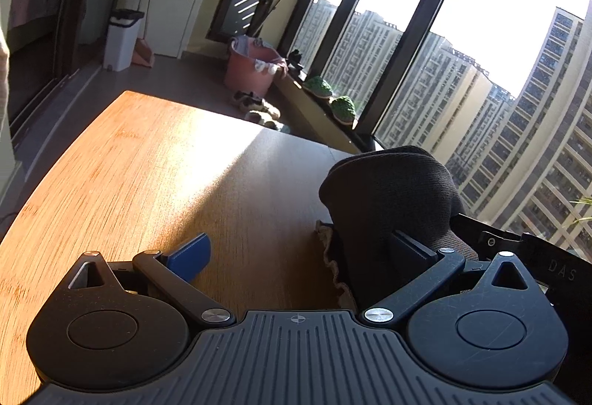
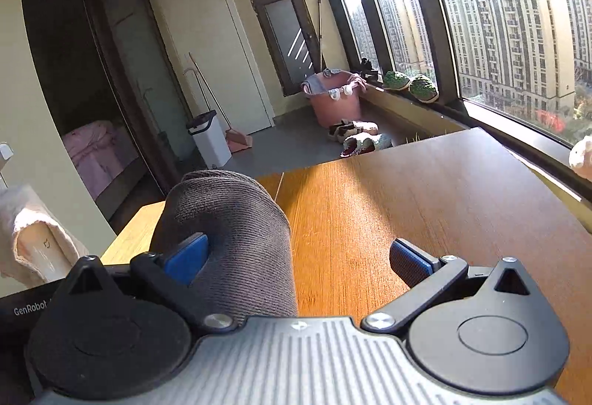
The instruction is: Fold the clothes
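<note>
A dark grey-brown knit garment (image 1: 388,190) hangs bunched over the right finger of my left gripper (image 1: 299,253), and a pale lace trim shows at its lower edge. In the right wrist view the same garment (image 2: 229,220) drapes over the left finger of my right gripper (image 2: 298,257). Both grippers stand open with wide jaws, each with one finger wrapped in cloth and the other blue pad bare. They hover low over the wooden table (image 1: 148,164), which also fills the lower half of the right wrist view (image 2: 407,190). Where the rest of the garment hangs is hidden.
Beyond the table's far edge, on the grey floor, stand a pink laundry bucket (image 2: 335,97), a white bin (image 2: 209,138) and several shoes (image 2: 355,136). Green items (image 1: 342,109) sit on the window sill to the right. A pale cloth (image 2: 33,231) lies at the left.
</note>
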Tool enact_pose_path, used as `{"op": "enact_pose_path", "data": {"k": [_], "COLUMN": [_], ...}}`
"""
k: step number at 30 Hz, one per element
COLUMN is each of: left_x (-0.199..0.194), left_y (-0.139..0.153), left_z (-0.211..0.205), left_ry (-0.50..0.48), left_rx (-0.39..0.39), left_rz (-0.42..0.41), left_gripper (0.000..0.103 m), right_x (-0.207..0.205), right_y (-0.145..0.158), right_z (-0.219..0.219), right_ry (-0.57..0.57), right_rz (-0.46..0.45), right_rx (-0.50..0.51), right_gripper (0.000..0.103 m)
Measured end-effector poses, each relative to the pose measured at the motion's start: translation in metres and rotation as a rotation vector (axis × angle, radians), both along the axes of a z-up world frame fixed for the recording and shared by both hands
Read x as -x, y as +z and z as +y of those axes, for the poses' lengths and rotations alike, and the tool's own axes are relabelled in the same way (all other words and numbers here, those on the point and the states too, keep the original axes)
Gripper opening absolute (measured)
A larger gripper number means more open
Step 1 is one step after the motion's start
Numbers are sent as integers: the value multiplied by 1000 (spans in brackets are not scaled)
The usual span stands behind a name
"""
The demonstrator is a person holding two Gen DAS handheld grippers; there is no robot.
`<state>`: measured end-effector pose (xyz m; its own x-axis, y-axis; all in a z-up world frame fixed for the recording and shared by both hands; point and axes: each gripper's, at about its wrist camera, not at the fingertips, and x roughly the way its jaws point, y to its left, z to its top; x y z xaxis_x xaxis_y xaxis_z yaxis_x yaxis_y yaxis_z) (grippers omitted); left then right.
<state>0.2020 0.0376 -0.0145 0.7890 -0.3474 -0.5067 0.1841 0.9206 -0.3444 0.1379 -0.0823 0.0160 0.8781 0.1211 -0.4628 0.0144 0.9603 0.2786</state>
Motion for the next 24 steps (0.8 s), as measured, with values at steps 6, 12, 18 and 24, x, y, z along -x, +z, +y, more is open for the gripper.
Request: {"op": "enact_pose_path", "data": {"k": [6, 12, 18, 24], "left_x": [-6, -19, -24, -13], "left_y": [3, 1, -1, 2], "left_z": [-1, 11, 20, 45], "left_ry": [2, 14, -12, -46], "left_rx": [-52, -37, 25, 221], "left_rz": [-7, 17, 17, -47], "left_gripper": [103, 103, 103, 103], "right_x": [-18, -57, -53, -38], "right_y": [27, 12, -21, -18], "right_z": [-8, 1, -19, -14], "right_ry": [39, 53, -15, -43], "right_rz": [-7, 51, 64, 30], "right_rx": [-30, -43, -315, -285], "right_gripper": [103, 103, 103, 103]}}
